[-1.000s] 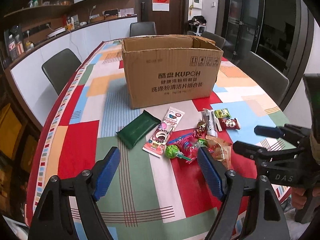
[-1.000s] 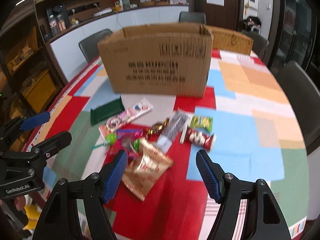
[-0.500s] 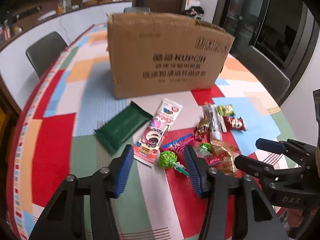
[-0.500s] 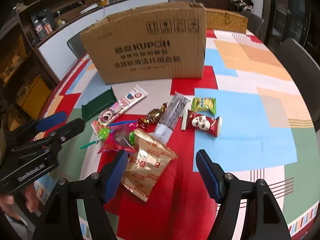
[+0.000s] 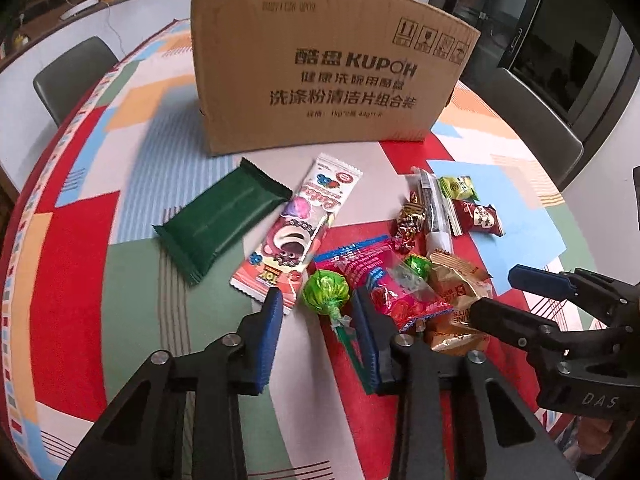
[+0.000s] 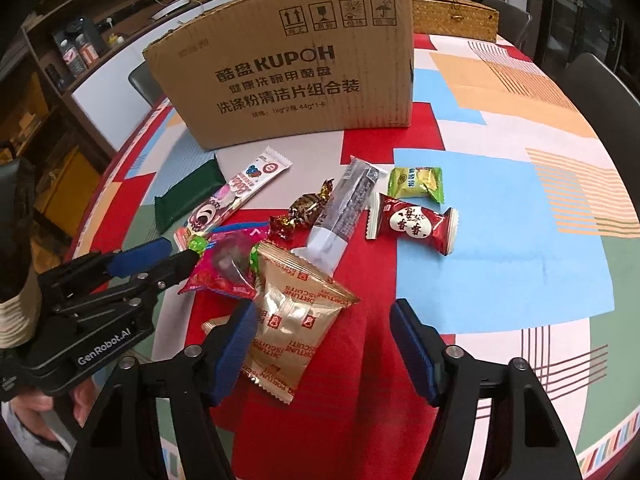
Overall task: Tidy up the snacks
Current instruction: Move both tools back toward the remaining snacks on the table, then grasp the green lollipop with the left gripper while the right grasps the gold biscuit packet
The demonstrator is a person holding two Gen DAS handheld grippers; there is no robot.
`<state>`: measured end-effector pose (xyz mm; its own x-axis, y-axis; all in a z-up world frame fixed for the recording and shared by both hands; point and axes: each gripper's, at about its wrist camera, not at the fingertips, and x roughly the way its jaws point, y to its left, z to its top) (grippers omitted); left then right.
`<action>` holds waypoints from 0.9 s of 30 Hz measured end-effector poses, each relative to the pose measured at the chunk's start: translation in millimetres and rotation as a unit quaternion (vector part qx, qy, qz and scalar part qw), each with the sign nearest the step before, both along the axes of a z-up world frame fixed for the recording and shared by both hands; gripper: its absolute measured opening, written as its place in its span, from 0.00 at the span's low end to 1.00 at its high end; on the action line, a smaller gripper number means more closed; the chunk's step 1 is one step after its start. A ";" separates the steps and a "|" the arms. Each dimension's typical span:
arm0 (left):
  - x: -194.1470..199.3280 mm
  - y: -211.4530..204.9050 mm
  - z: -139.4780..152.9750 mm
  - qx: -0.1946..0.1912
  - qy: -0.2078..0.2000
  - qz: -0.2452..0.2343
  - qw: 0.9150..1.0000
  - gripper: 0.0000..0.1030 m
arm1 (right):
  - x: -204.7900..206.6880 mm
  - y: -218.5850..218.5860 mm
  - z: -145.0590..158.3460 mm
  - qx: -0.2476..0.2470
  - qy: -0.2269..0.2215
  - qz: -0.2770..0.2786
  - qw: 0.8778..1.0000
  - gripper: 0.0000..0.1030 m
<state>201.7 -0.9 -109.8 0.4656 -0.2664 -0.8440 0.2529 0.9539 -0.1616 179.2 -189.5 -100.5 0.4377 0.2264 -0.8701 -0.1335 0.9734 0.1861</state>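
Now that both grippers have dropped low over the snack pile before the box (image 5: 320,68), the left gripper (image 5: 318,312) has narrowed its fingers, still unclenched, around the lollipop (image 5: 325,294) on the tabletop (image 5: 132,300), while the right gripper (image 6: 320,332) stays wide above the gold packet (image 6: 296,320), so picking seems imminent.

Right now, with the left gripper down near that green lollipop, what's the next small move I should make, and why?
Probably ease the left gripper a little further forward and close it on the green lollipop. Its jaws are open, with the lollipop head just ahead between the pads and the stick lying back between them, and nothing is gripped yet. The right gripper is also open, by the gold biscuit packet.
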 end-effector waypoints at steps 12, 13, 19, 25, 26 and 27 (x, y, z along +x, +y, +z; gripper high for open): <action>11.3 -9.1 -8.7 -0.002 0.007 -0.005 1.000 0.25 | 3.1 -1.7 -6.7 0.016 0.005 0.002 1.000 0.59; 12.5 -9.7 -10.3 -0.001 0.009 -0.004 1.000 0.25 | 3.7 -2.1 -7.4 0.017 0.005 0.002 1.000 0.59; 14.8 -13.7 -13.5 0.009 0.004 -0.003 1.000 0.25 | 5.9 -1.8 -9.9 0.026 0.007 0.005 1.000 0.55; 11.4 -15.3 -13.6 0.002 0.004 -0.010 1.000 0.25 | 1.7 3.1 -3.9 0.032 -0.009 0.024 0.999 0.30; 10.8 -14.5 -13.5 0.000 0.003 -0.009 1.000 0.25 | 1.1 4.4 -3.4 0.028 -0.011 0.026 0.999 0.29; 10.0 -13.9 -12.8 -0.002 0.001 -0.008 1.000 0.25 | 1.0 4.5 -3.7 0.027 -0.012 0.027 0.999 0.29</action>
